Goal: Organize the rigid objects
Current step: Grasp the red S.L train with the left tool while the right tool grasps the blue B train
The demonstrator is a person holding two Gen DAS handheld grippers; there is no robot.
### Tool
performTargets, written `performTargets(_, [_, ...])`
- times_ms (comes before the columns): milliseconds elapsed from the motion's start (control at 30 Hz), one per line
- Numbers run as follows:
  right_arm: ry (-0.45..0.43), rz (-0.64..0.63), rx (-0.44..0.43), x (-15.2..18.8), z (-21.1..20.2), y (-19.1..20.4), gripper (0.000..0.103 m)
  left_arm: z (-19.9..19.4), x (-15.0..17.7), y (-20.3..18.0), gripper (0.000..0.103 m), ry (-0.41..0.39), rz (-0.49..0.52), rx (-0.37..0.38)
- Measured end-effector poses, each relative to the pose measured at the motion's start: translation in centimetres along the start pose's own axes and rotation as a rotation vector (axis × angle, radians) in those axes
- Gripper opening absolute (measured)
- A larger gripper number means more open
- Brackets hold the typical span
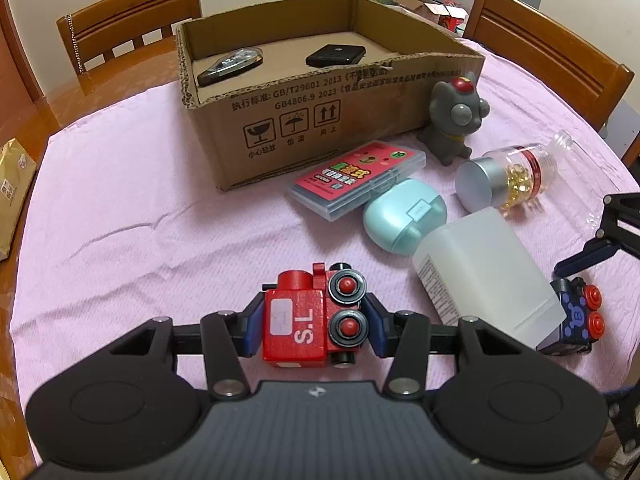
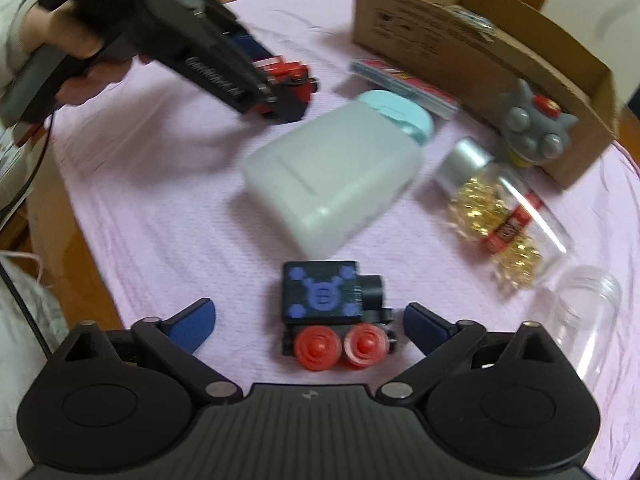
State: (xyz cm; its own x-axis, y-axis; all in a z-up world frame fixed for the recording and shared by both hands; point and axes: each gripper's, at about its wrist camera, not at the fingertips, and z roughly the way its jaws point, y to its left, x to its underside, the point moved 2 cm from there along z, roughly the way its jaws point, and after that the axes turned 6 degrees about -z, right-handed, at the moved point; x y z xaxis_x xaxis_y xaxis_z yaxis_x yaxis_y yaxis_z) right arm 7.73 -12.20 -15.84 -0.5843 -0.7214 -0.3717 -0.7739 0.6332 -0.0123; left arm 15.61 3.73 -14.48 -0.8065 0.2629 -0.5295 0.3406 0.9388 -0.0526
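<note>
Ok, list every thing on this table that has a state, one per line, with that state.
Left gripper: shut on the red wooden toy train, which lies on its side.
Right gripper: open, straddling the black toy train with red wheels, also on its side.
Brown cardboard box: open-topped, two dark items inside.
Clear capsule jar with silver cap: capped, lying down.
Frosted white plastic bottle: lying down.

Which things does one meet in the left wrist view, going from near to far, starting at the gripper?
left gripper shut on the red toy train → mint green case → pink card box → cardboard box → wooden chairs behind the table.
</note>
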Motion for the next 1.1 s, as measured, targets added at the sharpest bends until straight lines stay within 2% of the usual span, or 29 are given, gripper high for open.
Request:
performTargets(133, [-0.004,0.012,0.042,0.2,-0.5,-0.3,0.084,0.0,0.1,0.0,0.049,-0.004,0.001,-0.001])
performTargets(400, [-0.012,0.061,0.075,0.1,-1.2,-0.3,0.059,-0.1,0.1,0.0,0.051,0.003,-0.003,-0.008])
performTargets(733, [-0.012,0.089,0.105,-0.1,-1.4,-0.4,0.058,-0.1,-0.1,-0.2,0.05,0.02,-0.049,-0.036])
performTargets(900, [-0.011,0.098,0.112,-0.1,-1.3,-0.4,0.061,-0.1,-0.2,-0.4,0.05,0.022,-0.048,-0.036])
performTargets(1100, [-0.014,0.099,0.119,-0.1,-1.5,-0.3,0.057,-0.1,-0.1,-0.4,0.048,0.021,-0.054,-0.036])
